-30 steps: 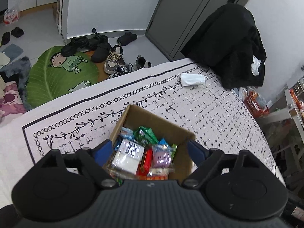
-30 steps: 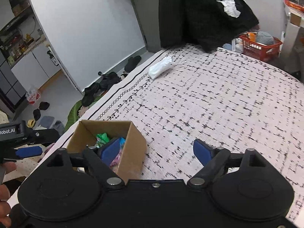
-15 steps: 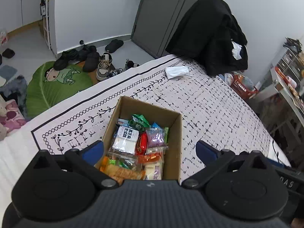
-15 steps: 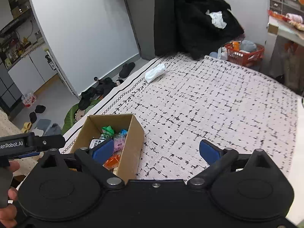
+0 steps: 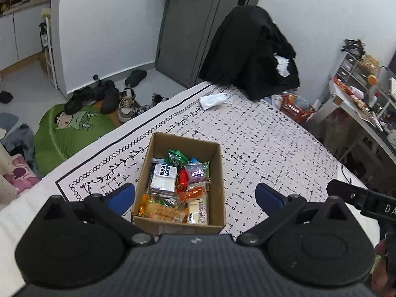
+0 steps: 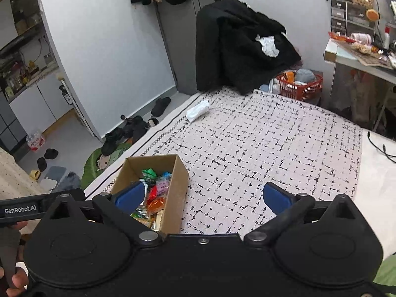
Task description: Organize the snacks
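An open cardboard box (image 5: 184, 143) sits on the white patterned cloth (image 5: 272, 153). It is filled with several wrapped snacks (image 5: 173, 185) in white, red, purple, green and orange. My left gripper (image 5: 194, 194) hangs above the box's near end, open, its blue pads wide of the box walls and holding nothing. In the right wrist view the box (image 6: 177, 193) lies at the lower left. My right gripper (image 6: 204, 196) hovers over the cloth beside it, its jaws still opening and nothing gripped. Its left pad overlaps the box opening from above.
A white crumpled mask (image 5: 214, 99) lies near the cloth's far edge. A black coat (image 5: 250, 54) hangs over a chair beyond it. A red basket (image 6: 299, 84) and a cluttered desk (image 6: 358, 54) stand at the right. Shoes (image 5: 104, 96) and a green mat (image 5: 69, 133) lie on the floor.
Both grippers have risen and drawn back from the box, which now looks smaller and farther off. Both pairs of jaws have spread wider.
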`<state>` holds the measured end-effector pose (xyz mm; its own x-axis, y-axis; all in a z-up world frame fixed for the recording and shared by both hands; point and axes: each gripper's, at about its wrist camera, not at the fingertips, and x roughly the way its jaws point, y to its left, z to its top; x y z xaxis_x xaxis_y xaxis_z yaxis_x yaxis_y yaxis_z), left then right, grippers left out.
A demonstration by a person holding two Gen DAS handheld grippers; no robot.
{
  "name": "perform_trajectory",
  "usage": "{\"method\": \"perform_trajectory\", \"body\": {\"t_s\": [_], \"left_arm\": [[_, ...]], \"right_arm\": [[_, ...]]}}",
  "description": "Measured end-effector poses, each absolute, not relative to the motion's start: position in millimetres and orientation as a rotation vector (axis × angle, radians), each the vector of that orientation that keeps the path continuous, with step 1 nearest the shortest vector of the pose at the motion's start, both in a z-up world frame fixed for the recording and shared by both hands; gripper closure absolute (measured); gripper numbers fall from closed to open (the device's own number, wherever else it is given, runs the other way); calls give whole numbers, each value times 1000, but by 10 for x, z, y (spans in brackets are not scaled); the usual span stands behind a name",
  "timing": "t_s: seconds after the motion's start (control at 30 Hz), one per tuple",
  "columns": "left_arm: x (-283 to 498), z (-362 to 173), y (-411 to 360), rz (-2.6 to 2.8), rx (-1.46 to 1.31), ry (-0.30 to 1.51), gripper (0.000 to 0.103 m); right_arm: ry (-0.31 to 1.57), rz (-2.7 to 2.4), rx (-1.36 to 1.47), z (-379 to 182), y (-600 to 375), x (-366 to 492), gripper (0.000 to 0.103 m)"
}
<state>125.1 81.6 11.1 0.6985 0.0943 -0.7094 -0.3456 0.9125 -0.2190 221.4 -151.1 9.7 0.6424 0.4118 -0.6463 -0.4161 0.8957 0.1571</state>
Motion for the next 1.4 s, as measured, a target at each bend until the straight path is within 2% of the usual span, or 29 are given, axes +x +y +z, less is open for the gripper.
{"method": "perform_trajectory", "body": {"t_s": [0.5, 1.4], "left_arm": [[614, 412, 653, 212, -260, 705, 0], [-257, 586, 469, 168, -216, 648, 0]], "right_arm": [[653, 478, 9, 381, -1663, 1514, 0], [586, 469, 23, 484, -1906, 662, 0]]}}
